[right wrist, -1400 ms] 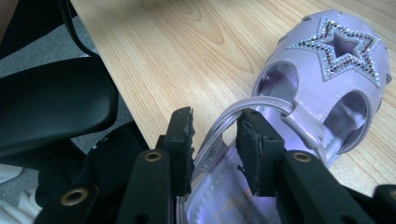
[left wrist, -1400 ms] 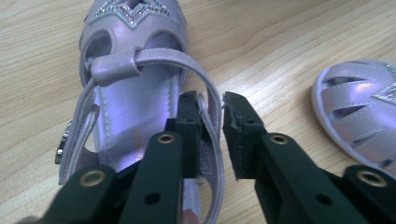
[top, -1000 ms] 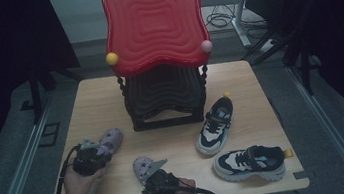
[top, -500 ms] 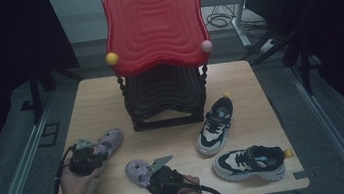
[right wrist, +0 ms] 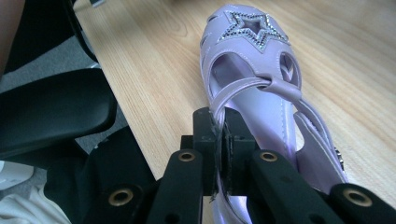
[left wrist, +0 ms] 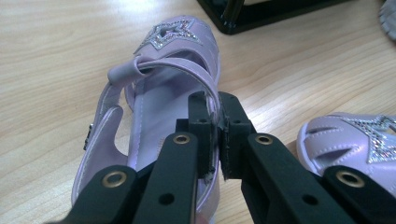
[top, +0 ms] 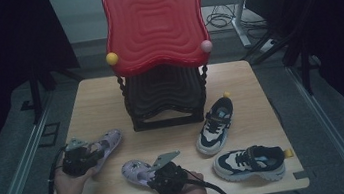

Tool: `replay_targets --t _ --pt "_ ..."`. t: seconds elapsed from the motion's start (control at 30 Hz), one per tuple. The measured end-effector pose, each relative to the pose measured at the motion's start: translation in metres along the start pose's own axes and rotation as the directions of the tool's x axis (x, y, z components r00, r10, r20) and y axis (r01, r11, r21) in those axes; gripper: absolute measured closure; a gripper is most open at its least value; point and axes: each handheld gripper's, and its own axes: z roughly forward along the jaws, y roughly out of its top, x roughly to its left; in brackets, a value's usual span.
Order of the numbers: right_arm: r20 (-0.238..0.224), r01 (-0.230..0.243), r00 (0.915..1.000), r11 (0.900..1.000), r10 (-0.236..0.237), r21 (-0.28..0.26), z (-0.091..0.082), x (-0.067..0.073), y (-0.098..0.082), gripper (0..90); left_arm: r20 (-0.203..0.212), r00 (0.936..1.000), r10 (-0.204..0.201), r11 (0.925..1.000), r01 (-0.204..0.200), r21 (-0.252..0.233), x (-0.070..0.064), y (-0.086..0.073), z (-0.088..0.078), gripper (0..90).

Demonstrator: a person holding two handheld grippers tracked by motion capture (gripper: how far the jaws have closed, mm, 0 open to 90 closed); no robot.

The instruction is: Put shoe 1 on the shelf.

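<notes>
Grasp step: left gripper [top: 88, 156] pinches side wall of left sandal [top: 106, 141]; right gripper [top: 157, 172] pinches right sandal [top: 137, 170]; both lie front-left of rack [top: 164, 100]. Next, likely: lift pair together toward rack.

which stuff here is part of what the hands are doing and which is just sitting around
In the job:
- left gripper, shut on the left purple sandal
- right gripper, shut on the right purple sandal

Lying about:
- two sneakers
- black rack with red top
- table
</notes>
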Motion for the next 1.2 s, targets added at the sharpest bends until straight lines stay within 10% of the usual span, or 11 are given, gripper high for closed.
replay_targets --t 1.2 --pt "-0.037 -0.037 0.9989 0.977 0.029 -0.212 -0.047 -0.047 -0.015 86.1 0.080 0.9967 0.009 0.9914 0.002 -0.131 -0.022 0.005 -0.036 85.9"
